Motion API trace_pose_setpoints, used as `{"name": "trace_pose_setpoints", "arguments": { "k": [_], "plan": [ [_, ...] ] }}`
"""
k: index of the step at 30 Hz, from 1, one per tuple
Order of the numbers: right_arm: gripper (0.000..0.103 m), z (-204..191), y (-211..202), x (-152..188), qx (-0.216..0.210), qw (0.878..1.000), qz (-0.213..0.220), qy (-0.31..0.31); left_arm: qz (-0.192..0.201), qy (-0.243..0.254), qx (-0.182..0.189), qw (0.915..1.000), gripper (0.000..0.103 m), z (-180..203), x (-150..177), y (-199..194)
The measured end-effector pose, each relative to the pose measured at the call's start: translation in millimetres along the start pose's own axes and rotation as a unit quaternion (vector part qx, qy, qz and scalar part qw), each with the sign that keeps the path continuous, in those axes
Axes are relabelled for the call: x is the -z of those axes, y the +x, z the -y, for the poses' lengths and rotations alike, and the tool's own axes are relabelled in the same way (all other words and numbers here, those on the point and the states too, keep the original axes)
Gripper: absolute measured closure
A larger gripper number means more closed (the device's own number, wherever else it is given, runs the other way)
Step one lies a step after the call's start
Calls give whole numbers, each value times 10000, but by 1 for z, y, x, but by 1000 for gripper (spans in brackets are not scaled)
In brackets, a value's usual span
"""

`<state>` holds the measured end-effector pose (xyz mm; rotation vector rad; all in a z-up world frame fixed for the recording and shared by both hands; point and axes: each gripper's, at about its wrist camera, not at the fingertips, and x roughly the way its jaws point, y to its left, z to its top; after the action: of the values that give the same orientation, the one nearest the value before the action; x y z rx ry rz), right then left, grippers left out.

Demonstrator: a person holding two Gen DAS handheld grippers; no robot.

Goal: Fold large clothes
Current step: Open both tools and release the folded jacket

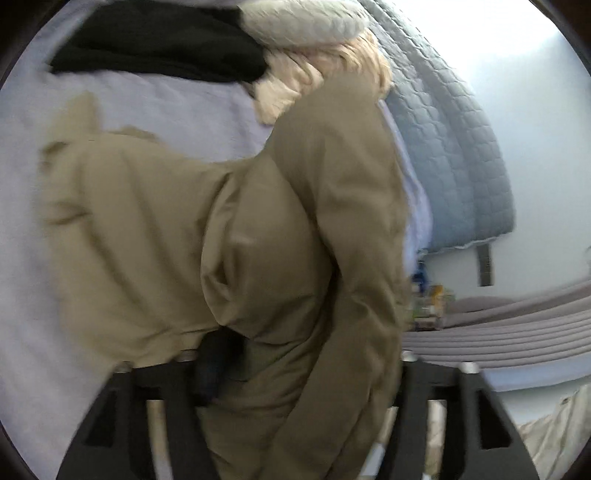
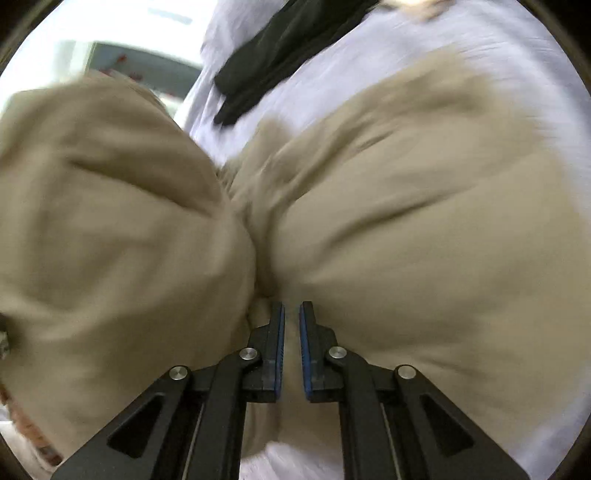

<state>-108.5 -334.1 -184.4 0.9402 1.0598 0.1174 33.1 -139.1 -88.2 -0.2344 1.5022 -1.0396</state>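
We are looking down on a bed (image 1: 155, 110) that is wearing a pale lavender sheet, and across it is lying the khaki garment (image 1: 155, 229) that we are folding, its cloth rumpled and blurred in both views. In the right wrist view the same khaki garment (image 2: 424, 240) is bunching into two big lobes that are meeting in a crease just ahead of our fingers. A quilted blue-grey blanket (image 1: 454, 147) is hanging at the bed's far side. A black garment (image 1: 159, 44) is lying on the sheet beyond the khaki one, touching a cream knit piece (image 1: 295, 88) and sitting under a grey quilted cushion (image 1: 306, 18). Our left gripper (image 1: 295, 369) is standing with its fingers wide apart; a fold of khaki cloth is draping between them and hiding most of them. Our right gripper (image 2: 291, 321) is holding its fingers (image 2: 277, 339) narrow, nearly together, pinching a thin fold of the khaki cloth.
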Motion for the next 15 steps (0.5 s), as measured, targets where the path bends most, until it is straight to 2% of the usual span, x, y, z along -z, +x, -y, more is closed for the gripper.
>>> {"name": "trace_pose_setpoints", "arguments": {
  "k": [4, 5, 9, 10, 11, 12, 13, 15],
  "plan": [
    [93, 48, -42, 12, 221, 9989, 76, 399, -152, -101, 914, 9957, 33, 5, -25, 67],
    [93, 59, -49, 18, 269, 9984, 32, 496, -150, -120, 909, 9957, 33, 0, -28, 76],
    [92, 82, -70, 38, 267, 9973, -184, 665, -62, -130, 220, 9997, 33, -13, -33, 132],
    [87, 84, -76, 44, 249, 9973, -216, 654, -40, -91, 104, 9999, 33, -14, -31, 139],
    [65, 85, -84, 49, 206, 9975, -233, 639, -3, -52, -1, 10000, 33, -14, -28, 144],
    [34, 85, -94, 56, 64, 9979, -214, 614, 27, -30, -89, 10000, 33, -16, -28, 146],
    [22, 84, -104, 61, -127, 9980, -201, 580, 32, -5, -144, 9999, 33, -20, -25, 146],
    [22, 80, -119, 68, -500, 9972, -281, 480, 44, 38, -268, 9996, 33, -23, -20, 147]
  ]
}}
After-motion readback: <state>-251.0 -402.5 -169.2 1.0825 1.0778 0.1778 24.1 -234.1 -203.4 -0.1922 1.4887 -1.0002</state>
